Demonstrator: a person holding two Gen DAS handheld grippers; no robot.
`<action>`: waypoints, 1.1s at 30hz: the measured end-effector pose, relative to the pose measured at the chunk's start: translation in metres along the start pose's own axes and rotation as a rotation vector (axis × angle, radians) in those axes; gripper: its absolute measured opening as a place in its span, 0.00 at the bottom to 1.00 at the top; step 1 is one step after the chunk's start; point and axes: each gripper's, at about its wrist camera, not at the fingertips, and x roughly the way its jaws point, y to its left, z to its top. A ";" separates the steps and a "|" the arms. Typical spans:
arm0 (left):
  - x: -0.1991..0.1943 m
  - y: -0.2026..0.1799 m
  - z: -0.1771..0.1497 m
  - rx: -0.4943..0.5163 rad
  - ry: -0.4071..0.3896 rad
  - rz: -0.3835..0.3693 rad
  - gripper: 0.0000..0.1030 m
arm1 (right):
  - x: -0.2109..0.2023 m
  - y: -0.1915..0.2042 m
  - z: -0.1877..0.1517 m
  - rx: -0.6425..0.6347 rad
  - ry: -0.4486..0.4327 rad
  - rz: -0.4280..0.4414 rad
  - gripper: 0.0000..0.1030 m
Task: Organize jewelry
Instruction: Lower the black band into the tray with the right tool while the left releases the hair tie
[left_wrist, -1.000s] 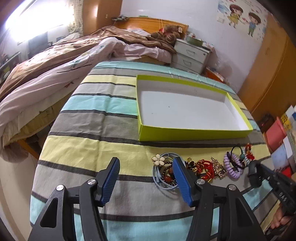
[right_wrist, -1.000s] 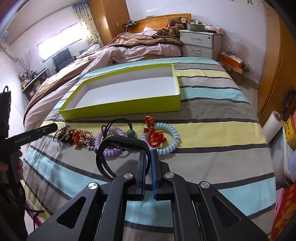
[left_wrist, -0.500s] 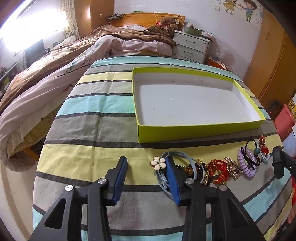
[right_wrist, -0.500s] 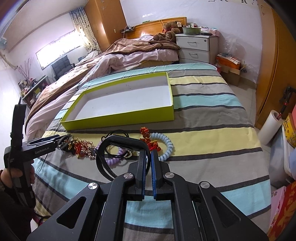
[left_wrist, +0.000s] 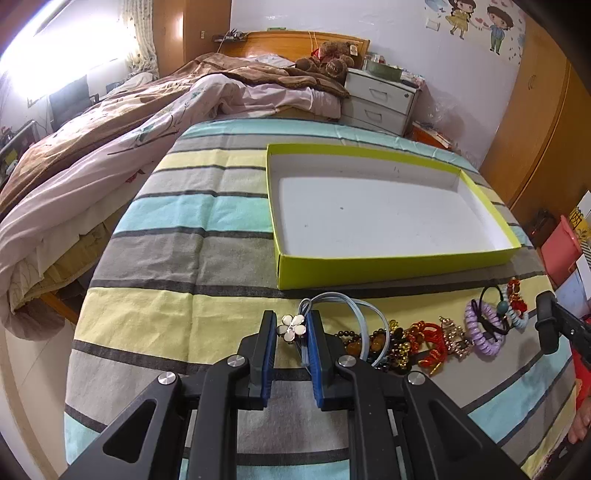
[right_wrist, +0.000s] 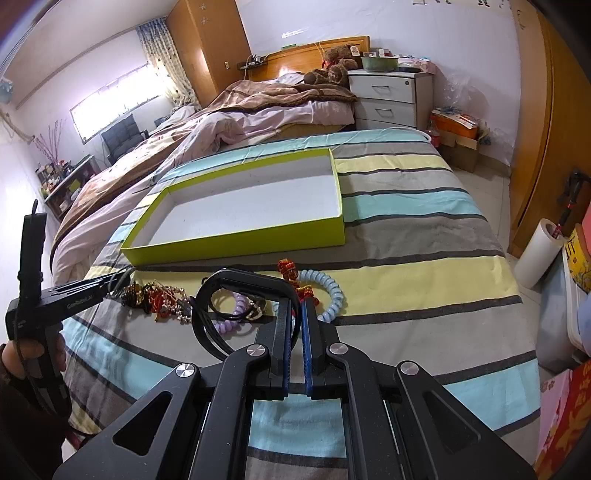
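Note:
A shallow lime-green box with a white inside lies empty on the striped bed; it also shows in the right wrist view. A row of jewelry lies in front of it. My left gripper is shut on a pale blue cord necklace with a white flower charm. Beside it lie dark beads, a red knot ornament and a purple coil band. My right gripper is nearly shut with only a narrow gap, above a light blue coil bracelet and a red charm.
The striped bedspread drops off at its near and side edges. A bed with rumpled quilts stands on the left. A white nightstand and wooden wardrobes stand behind. A paper roll stands on the floor at right.
My left gripper moved right and closed on the flower charm of the blue cord necklace. My right gripper drifted forward over the jewelry and stayed nearly shut.

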 end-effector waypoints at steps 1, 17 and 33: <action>-0.002 0.000 0.001 -0.002 -0.005 -0.001 0.16 | -0.001 0.000 0.000 0.000 -0.002 0.000 0.05; -0.034 -0.009 0.038 0.033 -0.090 -0.006 0.16 | 0.003 0.006 0.045 -0.045 -0.056 -0.017 0.05; 0.021 -0.015 0.100 0.042 -0.055 -0.043 0.16 | 0.079 0.000 0.113 -0.093 0.005 -0.099 0.05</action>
